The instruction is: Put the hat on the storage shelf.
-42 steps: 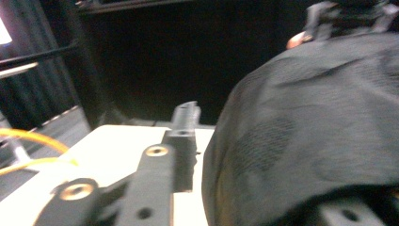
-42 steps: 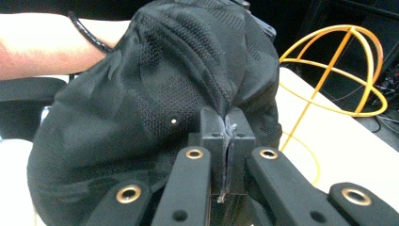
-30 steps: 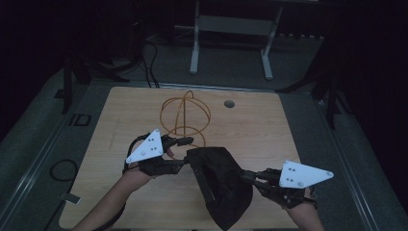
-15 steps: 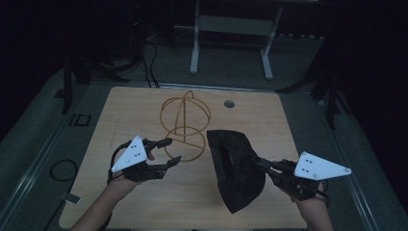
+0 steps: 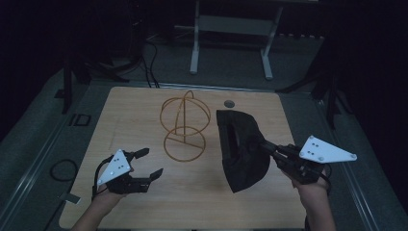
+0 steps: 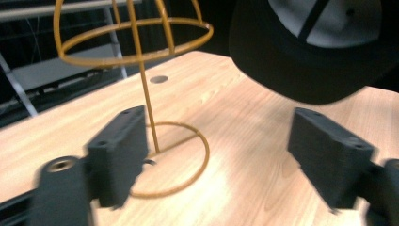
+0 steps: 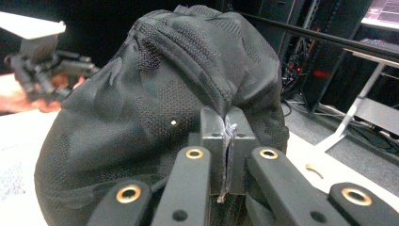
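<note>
No legible text, label, brand, number or sign is present on any item (the lighting is dim throughout).

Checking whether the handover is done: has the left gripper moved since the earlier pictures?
Yes. The left gripper has drawn back from the wire stand toward the table's near-left corner, jaws just opened, empty.

The cap (image 5: pixel 240 149) is black, with a fine mesh weave over its crown in the right gripper view and a light grey lining crossed by a black band in the left gripper view. The wire stand (image 5: pixel 184 126) is mustard gold, and the table (image 5: pixel 144 106) is pale wood with a faint grain. Both grippers are black, each topped by a white-grey plate.
</note>
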`<state>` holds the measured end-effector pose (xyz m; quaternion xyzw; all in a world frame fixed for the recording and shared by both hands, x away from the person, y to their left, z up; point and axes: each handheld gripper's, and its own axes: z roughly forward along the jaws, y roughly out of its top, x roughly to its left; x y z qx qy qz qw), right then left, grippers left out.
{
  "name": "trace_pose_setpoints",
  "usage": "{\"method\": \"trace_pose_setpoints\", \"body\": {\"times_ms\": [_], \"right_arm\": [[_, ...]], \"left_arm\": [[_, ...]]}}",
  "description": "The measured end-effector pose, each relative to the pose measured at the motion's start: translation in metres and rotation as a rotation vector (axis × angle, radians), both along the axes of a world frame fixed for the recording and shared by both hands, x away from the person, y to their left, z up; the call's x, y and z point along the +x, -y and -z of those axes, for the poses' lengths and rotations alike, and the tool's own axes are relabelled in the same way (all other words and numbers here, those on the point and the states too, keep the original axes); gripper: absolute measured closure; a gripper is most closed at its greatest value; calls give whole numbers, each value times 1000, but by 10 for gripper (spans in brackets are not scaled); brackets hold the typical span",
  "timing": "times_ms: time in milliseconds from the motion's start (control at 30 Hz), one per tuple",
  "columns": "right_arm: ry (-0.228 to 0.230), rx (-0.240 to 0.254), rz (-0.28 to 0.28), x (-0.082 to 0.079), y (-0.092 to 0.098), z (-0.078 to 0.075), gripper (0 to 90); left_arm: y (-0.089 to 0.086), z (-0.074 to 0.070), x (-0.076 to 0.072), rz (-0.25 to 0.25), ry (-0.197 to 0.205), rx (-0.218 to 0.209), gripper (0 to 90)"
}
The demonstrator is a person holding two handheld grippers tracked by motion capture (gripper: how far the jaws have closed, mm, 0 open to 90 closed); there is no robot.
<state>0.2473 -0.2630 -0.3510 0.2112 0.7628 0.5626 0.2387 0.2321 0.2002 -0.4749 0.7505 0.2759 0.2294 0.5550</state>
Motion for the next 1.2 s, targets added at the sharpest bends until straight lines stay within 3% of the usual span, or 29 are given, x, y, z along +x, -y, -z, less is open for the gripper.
{"method": "trace_pose_setpoints", "body": {"times_ms": [100, 167, 233, 400, 467, 567, 733, 967, 1200], "right_arm": [[1, 15, 0, 7, -2, -5, 889], [5, 20, 3, 10, -4, -6, 889], [5, 33, 11, 18, -7, -10, 889], [17, 36, 31, 30, -15, -19, 889], [18, 43, 32, 35, -20, -23, 889], [14, 50, 39, 45, -26, -29, 888], [26, 59, 57, 60, -38, -41, 888], [47, 4, 105, 78, -64, -51, 888], [14, -14, 63, 93, -92, -49, 888]], "left_arm": [[-5, 10, -1, -17, -46, -3, 120], [-6, 14, -2, -25, -56, 1, 79], [-10, 23, -6, -66, -46, -1, 25], [-11, 35, -12, -119, -38, 25, 22], [-13, 41, -13, -123, -56, -10, 22], [-15, 48, -13, -147, -66, -29, 22], [-17, 53, -12, -168, -60, -3, 22], [-20, 57, -13, -199, -46, -23, 22], [-25, 57, -14, -211, -30, -49, 22]]}}
